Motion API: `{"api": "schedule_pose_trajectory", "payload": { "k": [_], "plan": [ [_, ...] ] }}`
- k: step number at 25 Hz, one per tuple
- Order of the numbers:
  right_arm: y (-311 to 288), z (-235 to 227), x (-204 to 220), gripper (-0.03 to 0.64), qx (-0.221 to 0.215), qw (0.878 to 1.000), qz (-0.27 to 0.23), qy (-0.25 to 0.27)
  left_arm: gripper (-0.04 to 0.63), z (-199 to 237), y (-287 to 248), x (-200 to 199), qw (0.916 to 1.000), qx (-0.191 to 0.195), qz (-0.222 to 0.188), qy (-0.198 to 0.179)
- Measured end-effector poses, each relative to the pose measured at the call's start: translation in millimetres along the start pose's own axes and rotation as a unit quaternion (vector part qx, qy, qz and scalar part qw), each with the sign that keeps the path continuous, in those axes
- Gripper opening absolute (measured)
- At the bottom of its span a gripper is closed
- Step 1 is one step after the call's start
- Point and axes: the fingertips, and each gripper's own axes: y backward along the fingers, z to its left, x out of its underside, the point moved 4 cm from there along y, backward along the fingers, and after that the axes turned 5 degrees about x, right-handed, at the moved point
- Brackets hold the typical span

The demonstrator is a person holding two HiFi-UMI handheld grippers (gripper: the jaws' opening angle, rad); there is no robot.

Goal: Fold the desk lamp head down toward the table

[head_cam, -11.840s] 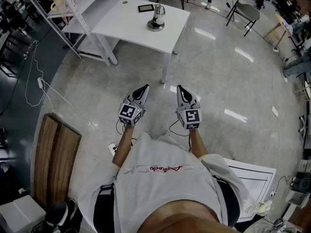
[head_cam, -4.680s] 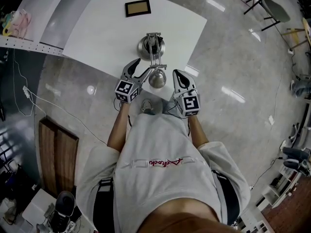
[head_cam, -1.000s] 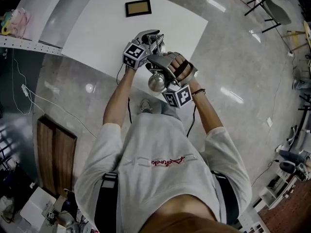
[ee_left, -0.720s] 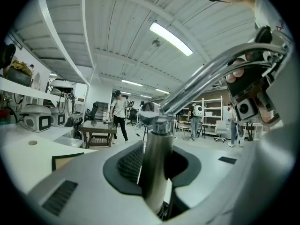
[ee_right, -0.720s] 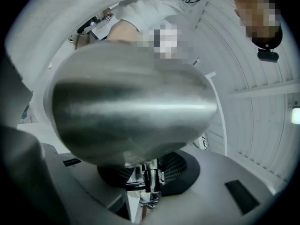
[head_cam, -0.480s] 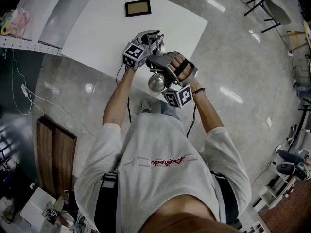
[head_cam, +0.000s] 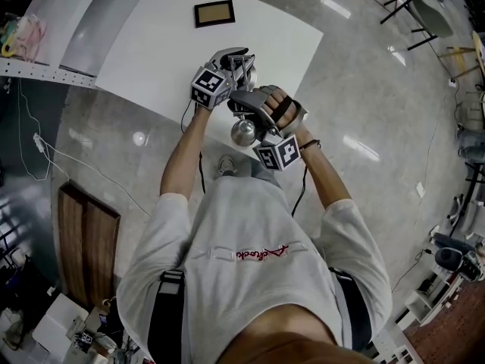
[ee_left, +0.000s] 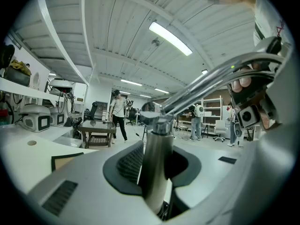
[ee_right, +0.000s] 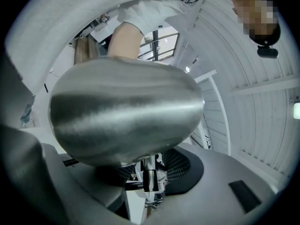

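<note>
Wide a second ago, the right gripper [ee_right: 150, 179] pinches the lamp head [ee_right: 126, 111] neck, jaws easing open; the left gripper [ee_left: 154, 184] clamps the lamp post [ee_left: 156, 146].

In the head view the left gripper [head_cam: 235, 59] and its cube cover the foot of the lamp, so it cannot be made out there. In the left gripper view the lamp post [ee_left: 153, 172] sinks between the jaws, and its lower end is not seen. In the right gripper view the lamp head [ee_right: 124, 111] hides the upper part of the pads; the right gripper [ee_right: 150, 184] is opening its jaws, with the thin neck [ee_right: 149, 170] between them. The frame [head_cam: 215, 12] on the table [head_cam: 151, 51] is too small to read.
</note>
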Motion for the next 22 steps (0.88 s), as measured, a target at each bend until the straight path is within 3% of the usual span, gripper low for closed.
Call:
{"api": "schedule_pose_trajectory", "payload": {
  "k": [22],
  "plan": [
    [-1.4,19.3,3.8,0.17,0.017,1.0,-0.012,0.023,0.121,1.9,0.9,-0.4,1.0,0.004,-0.001,0.001]
  ]
}}
